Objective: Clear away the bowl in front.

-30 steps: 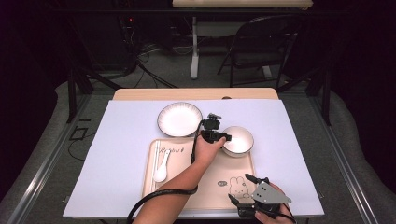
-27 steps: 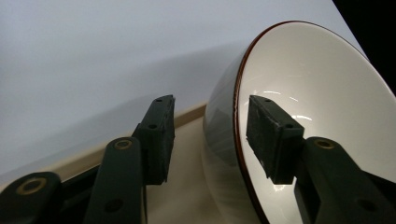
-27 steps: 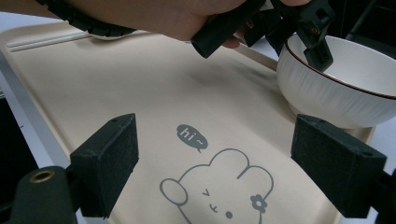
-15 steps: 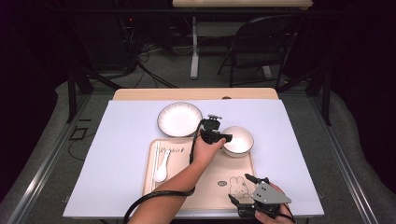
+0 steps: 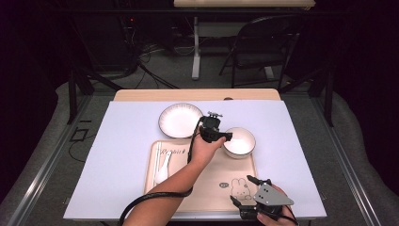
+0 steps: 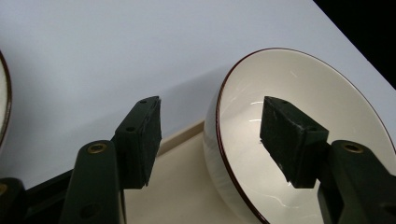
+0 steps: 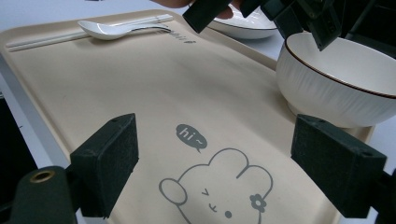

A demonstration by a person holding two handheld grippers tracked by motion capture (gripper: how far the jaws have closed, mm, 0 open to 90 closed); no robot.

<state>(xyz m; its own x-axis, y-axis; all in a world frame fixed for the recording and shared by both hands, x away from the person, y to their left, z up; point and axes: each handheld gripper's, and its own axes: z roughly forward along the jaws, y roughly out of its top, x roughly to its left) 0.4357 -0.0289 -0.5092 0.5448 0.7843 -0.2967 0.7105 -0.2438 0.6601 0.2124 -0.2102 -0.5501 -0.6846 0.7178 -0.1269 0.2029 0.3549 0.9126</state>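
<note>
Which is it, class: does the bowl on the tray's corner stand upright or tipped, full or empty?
Upright and empty. The bowl sits mouth-up on the tray, its white inside bare. The left gripper stands open astride its rim.

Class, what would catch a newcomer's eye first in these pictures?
Probably the left gripper, its jaws just opened astride the rim of the white bowl at the far right corner of the beige tray. Next, the rabbit drawing on the tray, with the open right gripper over it.

white bowl (image 6: 299, 140) on tray corner (image 6: 187, 196), rim between spread left claw (image 6: 215, 140) jaws, untouched
</note>
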